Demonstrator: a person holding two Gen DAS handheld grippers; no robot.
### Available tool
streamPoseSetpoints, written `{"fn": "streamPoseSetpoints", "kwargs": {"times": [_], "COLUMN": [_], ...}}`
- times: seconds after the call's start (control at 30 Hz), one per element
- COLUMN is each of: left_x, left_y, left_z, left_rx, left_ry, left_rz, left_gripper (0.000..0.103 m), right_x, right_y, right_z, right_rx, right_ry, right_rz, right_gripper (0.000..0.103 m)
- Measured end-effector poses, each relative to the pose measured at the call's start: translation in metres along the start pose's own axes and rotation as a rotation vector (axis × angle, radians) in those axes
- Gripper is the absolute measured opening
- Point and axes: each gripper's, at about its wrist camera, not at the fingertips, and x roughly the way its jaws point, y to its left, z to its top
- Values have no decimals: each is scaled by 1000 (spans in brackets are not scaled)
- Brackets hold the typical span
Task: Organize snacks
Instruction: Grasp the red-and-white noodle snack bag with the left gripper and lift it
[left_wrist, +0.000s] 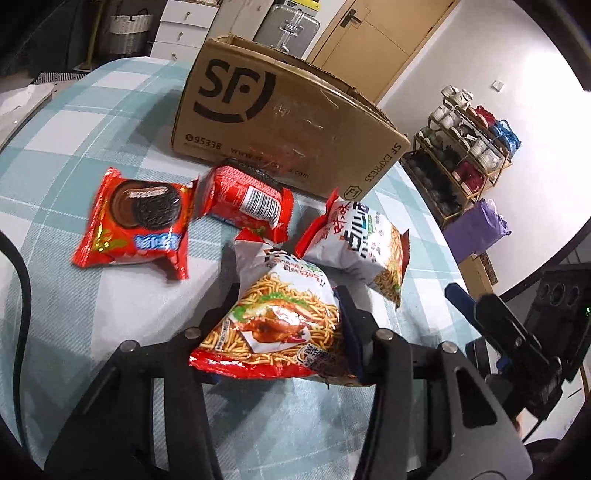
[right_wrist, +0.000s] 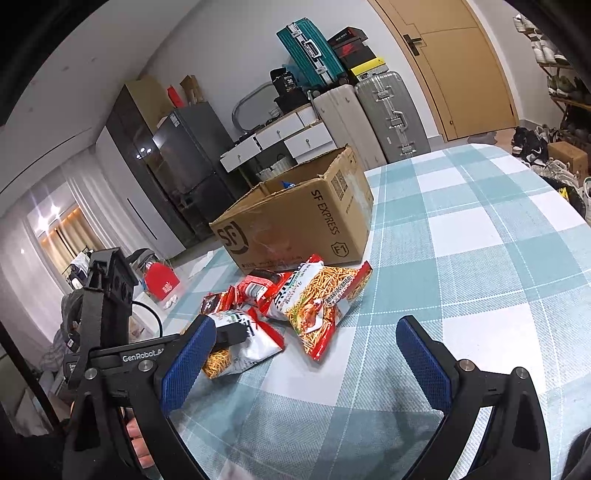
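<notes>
With the cardboard box (left_wrist: 291, 122) taken as the landmark, four snack packets are seen lying on the checked tablecloth (left_wrist: 74, 147) in front of its printed side, none yet inside as far as can be judged; only a small blue scrap is glimpsed over the rim in the right wrist view, and what it is cannot be told. Furthest left of the box front, a red cookie packet (left_wrist: 136, 221) is laid flat; next to it, touching the foot of the box, a second red packet (left_wrist: 247, 203) is turned barcode-up. Nearer than these, the chicken noodle-snack bag (left_wrist: 280, 321) is clamped between the fingers of the left gripper (left_wrist: 284, 299), its sides pinched in. Just right of it, below the box's right corner, a second noodle-snack bag (left_wrist: 358, 243) is left untouched. Well to the right, the right gripper (right_wrist: 306, 343) is held over bare cloth, fingers wide apart and empty. The sorting is judged barely begun.
</notes>
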Motion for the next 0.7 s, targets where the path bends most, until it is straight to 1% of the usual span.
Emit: {"fn": "streamPoseSetpoints", "kwargs": {"times": [0.13,0.3,0.4,0.43,0.5,0.53,0.6,0.7], "left_x": [-5,-22,-31,-43,-51,-52,-51,-59], "left_y": [0,-4,-7,2,4,5,6,9], "left_z": [-3,-9,-13,-18,-22,-23,-24,-28], "left_rx": [10,42,70,77,96,100,92,93], "left_ry": [5,-31,-56,-64,-70,-70,-39,-35], "left_rz": [-2,1,11,15,33,42,71,76], "left_gripper": [42,42,42,42,42,42,42,42], "right_x": [0,6,14,18,29,33,43,64], "right_y": [-1,2,4,4,4,4,3,-2], "right_z": [0,2,6,6,10,12,16,23], "right_rx": [5,-6,-21,-24,-28,-31,-32,-6], "right_ry": [14,36,61,71,104,112,134,183], "right_rz": [-5,-23,-35,-38,-39,-46,-53,-48], "right_gripper": [100,100,100,100,100,100,100,100]}}
